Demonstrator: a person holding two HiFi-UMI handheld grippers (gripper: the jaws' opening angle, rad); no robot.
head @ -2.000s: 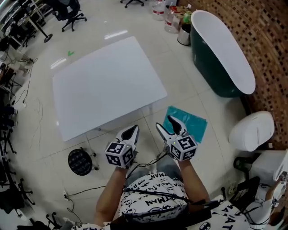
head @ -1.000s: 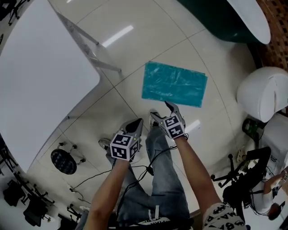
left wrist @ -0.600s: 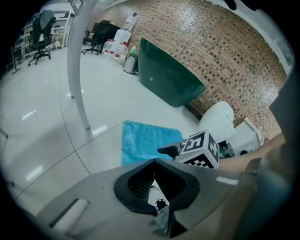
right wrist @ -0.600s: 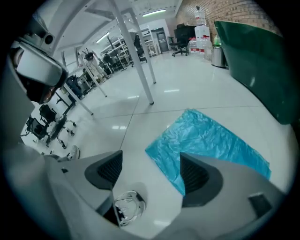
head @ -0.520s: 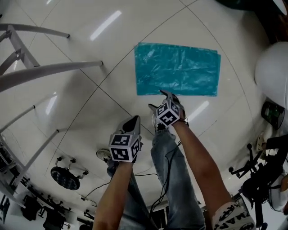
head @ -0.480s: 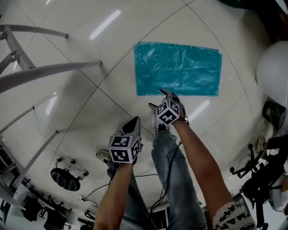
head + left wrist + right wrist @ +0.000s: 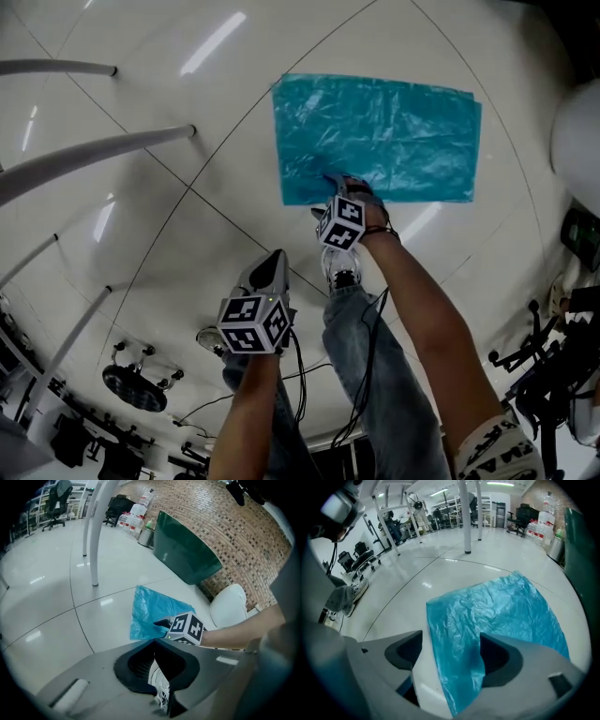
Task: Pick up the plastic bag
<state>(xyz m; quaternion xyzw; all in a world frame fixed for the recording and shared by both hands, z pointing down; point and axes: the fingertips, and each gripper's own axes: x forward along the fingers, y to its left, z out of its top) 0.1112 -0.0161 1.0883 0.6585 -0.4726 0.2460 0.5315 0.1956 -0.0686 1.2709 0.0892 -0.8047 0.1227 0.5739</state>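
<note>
A teal plastic bag point(image 7: 394, 122) lies flat and wrinkled on the white tiled floor. My right gripper point(image 7: 334, 182) is stretched forward and down at the bag's near edge, close to its left corner. In the right gripper view the gripper point(image 7: 447, 646) is open, and the bag point(image 7: 497, 606) runs in between the jaws along its near edge. My left gripper point(image 7: 278, 255) hangs back above the floor, well short of the bag, jaws together and empty. The left gripper view shows the gripper point(image 7: 154, 644), the bag point(image 7: 150, 609) and the right gripper's marker cube point(image 7: 187, 627).
White table legs point(image 7: 94, 150) stand to the left. A dark green tub point(image 7: 185, 550) and a white rounded seat point(image 7: 229, 606) sit beyond the bag by a brick wall. The person's jeans and a sneaker point(image 7: 342, 272) are below the grippers. A stool base point(image 7: 131, 384) and cables lie behind.
The view has dropped closer to the floor and the bag looks bigger. My right gripper has reached forward onto the bag's near edge. The left gripper has stayed behind.
</note>
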